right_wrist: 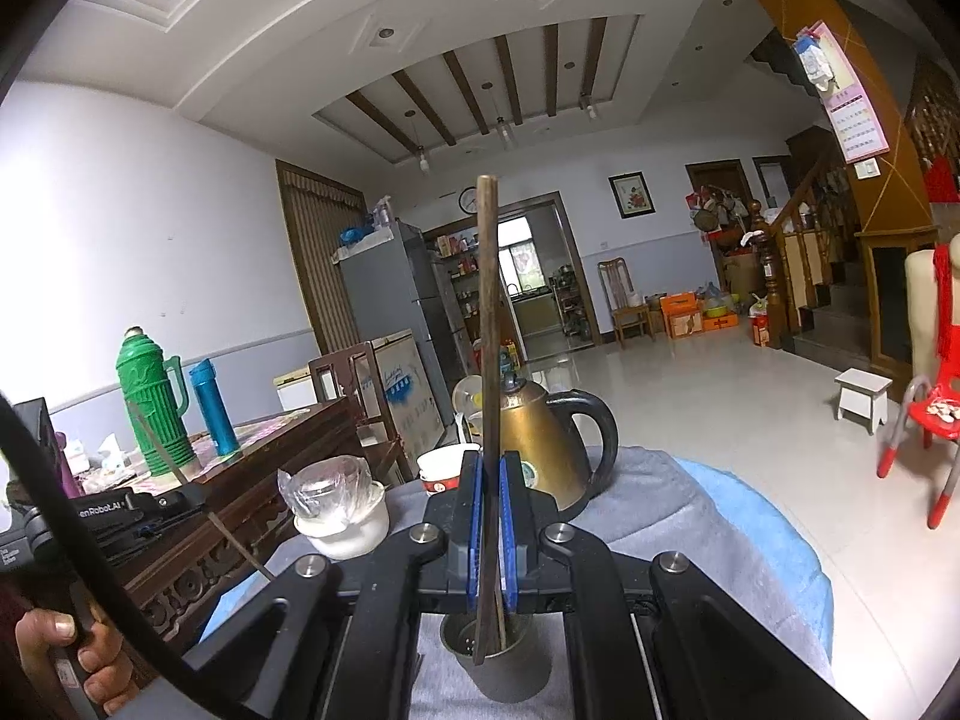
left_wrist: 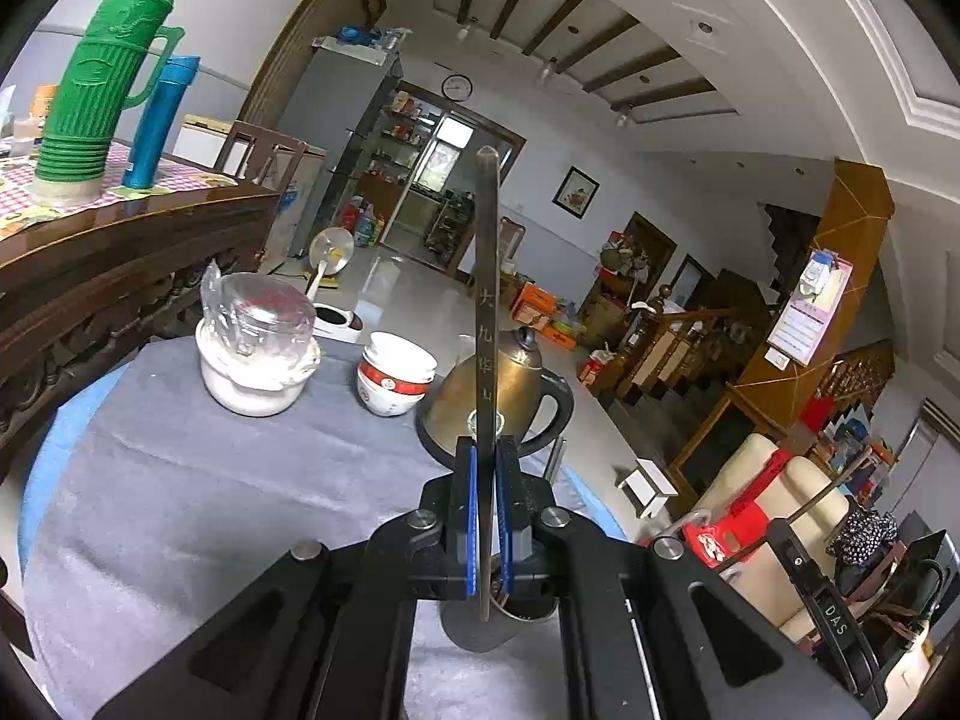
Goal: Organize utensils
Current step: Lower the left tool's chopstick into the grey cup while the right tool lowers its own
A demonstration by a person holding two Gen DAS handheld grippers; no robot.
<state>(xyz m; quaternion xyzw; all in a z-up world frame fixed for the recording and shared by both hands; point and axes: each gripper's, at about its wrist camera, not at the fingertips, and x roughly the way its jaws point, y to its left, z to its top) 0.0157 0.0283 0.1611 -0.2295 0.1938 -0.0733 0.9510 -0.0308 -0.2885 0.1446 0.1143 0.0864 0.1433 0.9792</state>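
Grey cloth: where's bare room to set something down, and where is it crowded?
Free: the wide stretch of grey cloth left of the left tongs, in front of the covered white bowl. Crowded: the far edge, where that bowl, the stacked bowls and the kettle line up; the metal cup sits beneath the tongs.

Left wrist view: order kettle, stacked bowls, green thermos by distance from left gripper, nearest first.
From the left gripper, shut on a flat metal utensil:
1. Kettle, just ahead, behind the utensil.
2. Stacked bowls, farther back, left of the kettle.
3. Green thermos, far left on the wooden table.
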